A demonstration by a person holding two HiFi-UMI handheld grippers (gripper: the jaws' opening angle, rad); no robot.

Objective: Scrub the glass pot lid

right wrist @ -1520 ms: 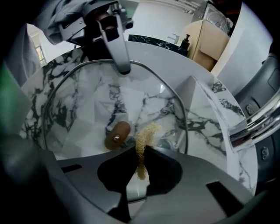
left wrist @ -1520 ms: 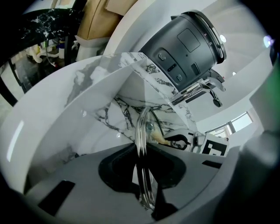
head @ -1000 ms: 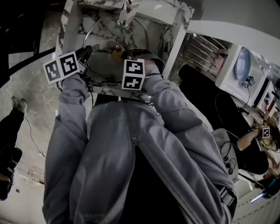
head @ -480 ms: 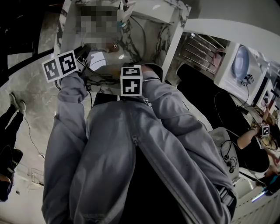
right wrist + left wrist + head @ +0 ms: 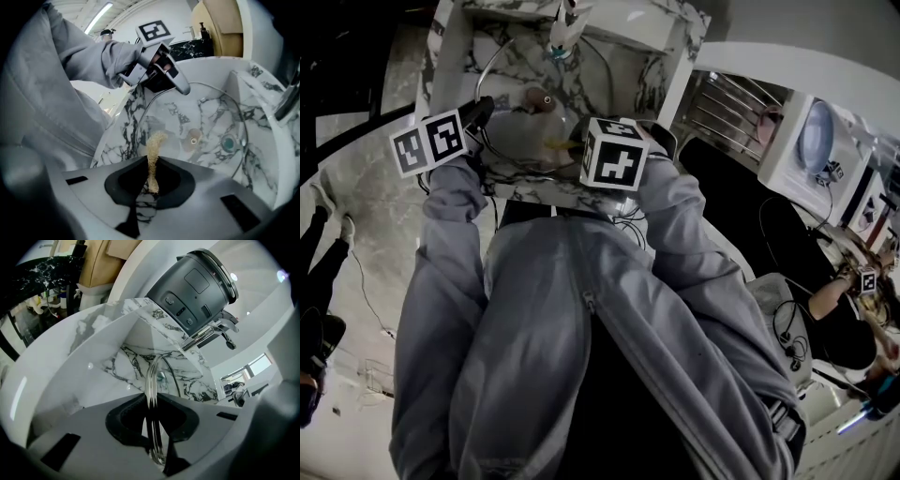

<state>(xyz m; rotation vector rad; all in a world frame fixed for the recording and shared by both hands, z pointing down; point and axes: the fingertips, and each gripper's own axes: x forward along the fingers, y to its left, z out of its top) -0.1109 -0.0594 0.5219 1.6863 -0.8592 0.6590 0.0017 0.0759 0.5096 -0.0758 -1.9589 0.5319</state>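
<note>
- Lid (image 5: pixel 206 117) stands tilted on edge inside a marble sink (image 5: pixel 623 66), its knob (image 5: pixel 193 139) facing the right gripper's camera.
- The left gripper (image 5: pixel 483 111) has its jaws clamped narrowly on the lid's rim; its own view shows the clear glass edge (image 5: pixel 152 394) running between the pads.
- Seen from the right gripper view, the left gripper (image 5: pixel 180 86) grips the lid at the upper part of the rim, with a grey sleeve (image 5: pixel 89 56) behind it.
- The right gripper (image 5: pixel 152 183) has its jaws pinched nearly together on a thin tan scrubber (image 5: pixel 154 150), which sticks out past the tips toward the glass.
- Whether the scrubber touches the lid cannot be told.
- In the head view, the right gripper (image 5: pixel 574 145) is near the sink's near edge, with the scrubber (image 5: pixel 558 143) over the lid (image 5: pixel 534 122).
- The sink's drain (image 5: pixel 228 143) shows through the glass.
</note>
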